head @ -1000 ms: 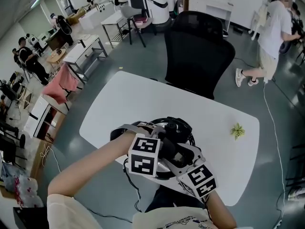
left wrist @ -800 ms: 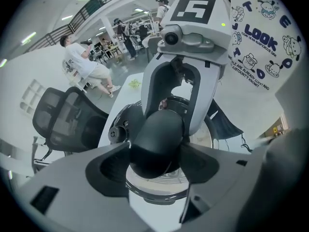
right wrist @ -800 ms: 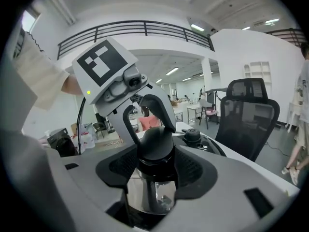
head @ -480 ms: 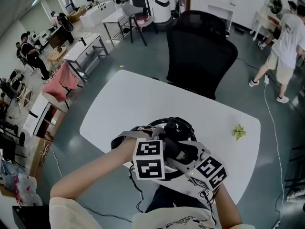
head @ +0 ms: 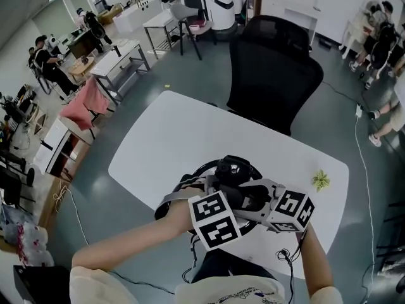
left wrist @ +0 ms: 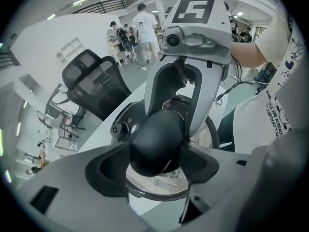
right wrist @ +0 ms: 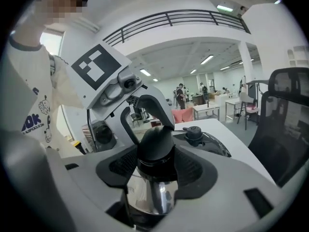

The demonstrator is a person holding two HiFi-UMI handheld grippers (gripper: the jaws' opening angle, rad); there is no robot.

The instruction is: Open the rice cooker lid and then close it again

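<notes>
A black round rice cooker (head: 204,170) stands on the white table (head: 164,138), near its front edge. Its lid (right wrist: 212,144) carries a steam vent (right wrist: 194,132) and a black knob (left wrist: 157,144). Both grippers meet over the cooker. My left gripper (left wrist: 157,151) points steeply down, and its pads press on the knob from both sides. My right gripper (right wrist: 155,163) comes in from the opposite side. Its jaws have just been closing, with the same knob (right wrist: 155,144) between them and the pads against it. In the head view the knob is hidden under the grippers.
A black office chair (head: 275,75) stands at the table's far side. A small green thing (head: 320,180) lies at the table's right. A cable (head: 190,258) hangs off the near edge. Desks and people fill the room beyond.
Both marker cubes have rolled and shifted to the right over the cooker, the right one also moving up in the picture. The people at the far right have walked on.
</notes>
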